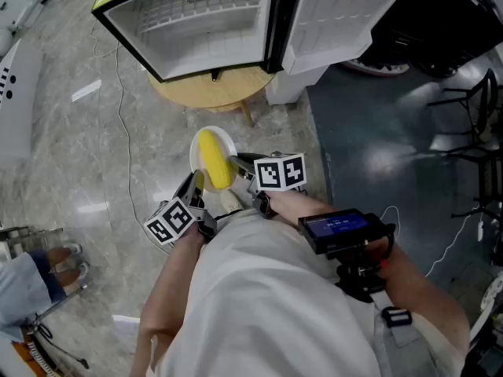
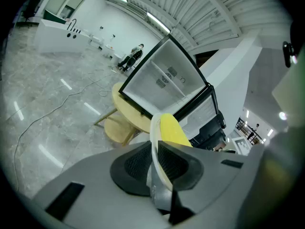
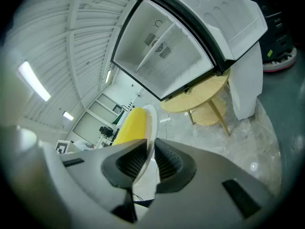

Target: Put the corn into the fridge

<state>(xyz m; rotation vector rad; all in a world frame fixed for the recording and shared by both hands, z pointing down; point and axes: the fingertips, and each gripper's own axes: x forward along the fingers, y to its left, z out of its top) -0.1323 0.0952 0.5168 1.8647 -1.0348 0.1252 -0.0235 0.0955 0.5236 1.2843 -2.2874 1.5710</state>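
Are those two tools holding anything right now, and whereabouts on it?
Yes. Both hold one white plate carrying the corn: the left tool pinches its rim on one side, the right tool the opposite side.

The corn (image 1: 213, 159) is a smooth yellow cob lying lengthwise on a small white plate (image 1: 198, 144). The plate is pinched at its rim by the left gripper (image 1: 194, 181) and the right gripper (image 1: 236, 163). Ahead, the fridge (image 1: 204, 22) stands with its door (image 1: 346, 14) open, showing a white interior with a wire shelf.
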